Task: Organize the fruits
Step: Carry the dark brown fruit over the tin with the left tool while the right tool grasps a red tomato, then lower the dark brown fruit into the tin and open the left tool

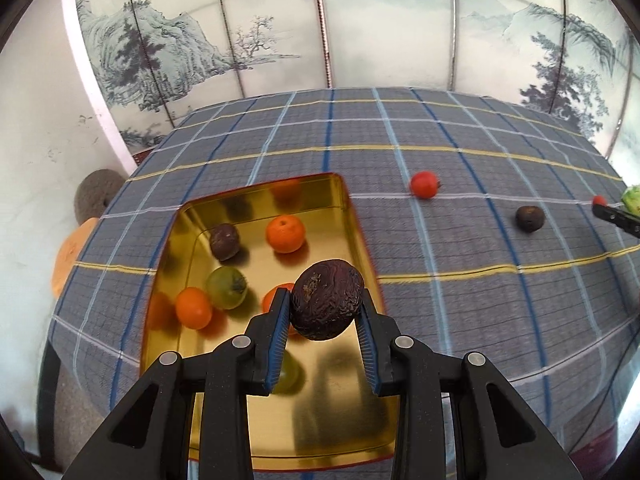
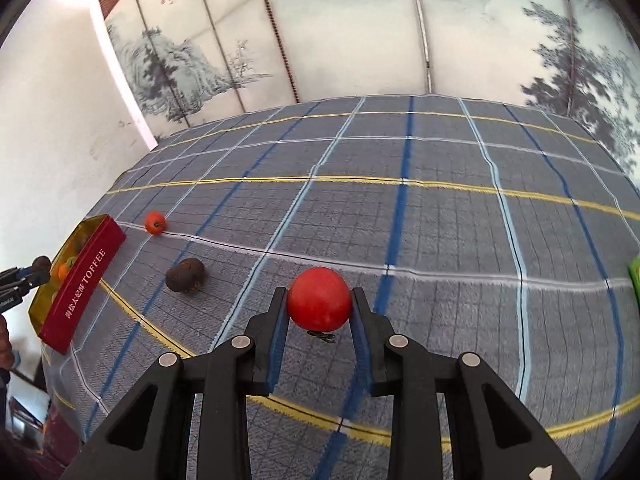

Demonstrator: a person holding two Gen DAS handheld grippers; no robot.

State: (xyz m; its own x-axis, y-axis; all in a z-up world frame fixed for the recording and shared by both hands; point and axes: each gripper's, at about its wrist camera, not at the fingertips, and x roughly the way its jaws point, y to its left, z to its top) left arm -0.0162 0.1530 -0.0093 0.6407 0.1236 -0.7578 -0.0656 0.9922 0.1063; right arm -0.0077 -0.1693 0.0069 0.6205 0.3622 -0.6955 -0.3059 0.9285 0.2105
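My left gripper is shut on a wrinkled dark purple fruit and holds it above the gold tin. In the tin lie an orange fruit, another dark fruit, a green fruit and a second orange one. My right gripper is shut on a red round fruit just above the checked cloth. A small red fruit and a dark brown fruit lie loose on the cloth between the grippers.
The tin has a red side marked TOFFEE and sits at the table's left edge. A green object lies at the far right edge. A painted folding screen stands behind the table. A white wall is on the left.
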